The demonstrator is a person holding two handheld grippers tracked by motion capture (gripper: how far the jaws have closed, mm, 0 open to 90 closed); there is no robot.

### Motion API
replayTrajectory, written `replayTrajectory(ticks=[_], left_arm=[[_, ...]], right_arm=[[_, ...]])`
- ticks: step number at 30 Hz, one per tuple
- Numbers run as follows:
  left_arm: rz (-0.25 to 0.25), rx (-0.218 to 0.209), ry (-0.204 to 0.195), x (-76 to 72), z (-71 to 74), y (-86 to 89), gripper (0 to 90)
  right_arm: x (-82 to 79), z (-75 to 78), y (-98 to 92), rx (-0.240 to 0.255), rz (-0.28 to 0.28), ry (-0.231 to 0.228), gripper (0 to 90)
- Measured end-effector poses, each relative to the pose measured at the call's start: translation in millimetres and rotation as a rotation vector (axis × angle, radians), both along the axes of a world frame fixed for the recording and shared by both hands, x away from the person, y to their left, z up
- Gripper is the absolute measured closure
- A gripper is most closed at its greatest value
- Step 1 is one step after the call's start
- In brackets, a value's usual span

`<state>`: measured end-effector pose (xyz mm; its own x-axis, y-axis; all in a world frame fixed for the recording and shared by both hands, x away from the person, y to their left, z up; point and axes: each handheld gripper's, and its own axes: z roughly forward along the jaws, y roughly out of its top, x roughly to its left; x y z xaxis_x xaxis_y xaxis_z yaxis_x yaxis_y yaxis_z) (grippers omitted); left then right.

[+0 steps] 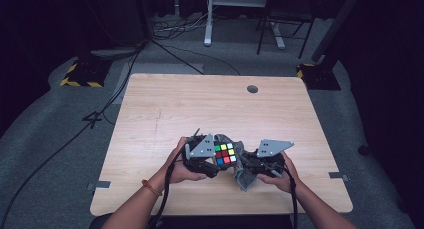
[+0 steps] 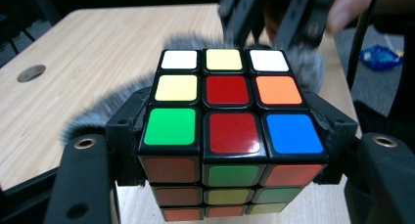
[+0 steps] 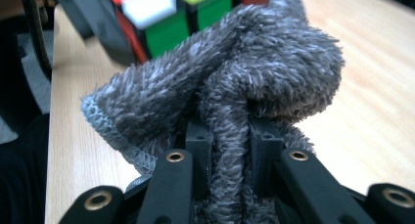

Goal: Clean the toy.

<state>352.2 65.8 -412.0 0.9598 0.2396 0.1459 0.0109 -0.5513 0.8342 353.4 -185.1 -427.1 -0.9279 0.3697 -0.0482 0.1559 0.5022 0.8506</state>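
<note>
A colour-scrambled puzzle cube (image 1: 225,153) (image 2: 230,121) is held above the wooden table (image 1: 165,109) near its front edge. My left gripper (image 1: 212,161) (image 2: 230,150) is shut on the cube, one jaw on each side face. A fluffy grey cloth (image 1: 243,171) (image 3: 235,82) is bunched against the cube's far side. My right gripper (image 1: 250,166) (image 3: 230,150) is shut on a fold of that cloth, which bulges up over its jaws. In the right gripper view the cube (image 3: 166,13) sits just beyond the cloth.
A round cable hole (image 1: 252,89) lies at the table's back right. Behind the table, cables (image 1: 180,49) and a white desk leg (image 1: 208,19) cross the grey floor. A blue wrapper (image 2: 379,55) lies on the floor.
</note>
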Motion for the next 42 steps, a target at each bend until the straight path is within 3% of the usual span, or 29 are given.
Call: replayTrajectory(ticks=[7,12,15,18,22,28,31,32,34,38,42], left_arm=[[0.020,0.037,-0.010,1.1,-2.9,-7.5,32.8],[0.016,0.046,-0.004,2.4,-3.9,-8.5,32.8],[0.025,0.084,0.006,4.2,-9.9,-11.7,32.8],[0.023,0.092,0.029,5.4,-16.4,-15.6,32.9],[0.018,0.131,0.025,4.8,-21.3,-21.4,32.9],[0.009,0.109,0.029,3.4,-19.9,-19.6,33.1],[-0.007,0.056,0.011,-0.7,-11.6,-15.9,33.1],[-0.007,0.056,0.011,-0.7,-11.6,-15.9,33.1],[-0.017,0.026,0.003,-2.6,-4.1,-12.1,33.1],[-0.010,0.021,0.006,-2.1,-3.1,-8.5,33.1],[0.023,0.048,0.014,4.1,-6.0,-3.2,33.1]], right_arm=[[-3.2,7.5,-2.0,-0.006,-0.033,-0.057,75.7],[-4.2,9.5,-3.3,0.010,-0.040,-0.062,75.7],[-3.8,9.5,-3.2,0.016,-0.038,-0.062,75.7],[-3.9,10.0,-3.9,0.021,-0.036,-0.062,75.7],[-5.2,12.0,-3.9,0.034,-0.031,-0.064,75.6],[-3.3,11.0,-5.1,0.028,-0.033,-0.065,75.4],[3.5,5.3,-7.9,-0.001,-0.052,-0.034,75.4],[3.5,5.3,-7.9,-0.001,-0.052,-0.034,75.4],[8.5,-4.3,-7.1,-0.046,-0.055,-0.006,75.3],[11.2,-7.9,-6.3,-0.060,-0.044,0.023,75.3],[9.4,-4.6,-8.0,-0.057,-0.038,0.015,75.2]])
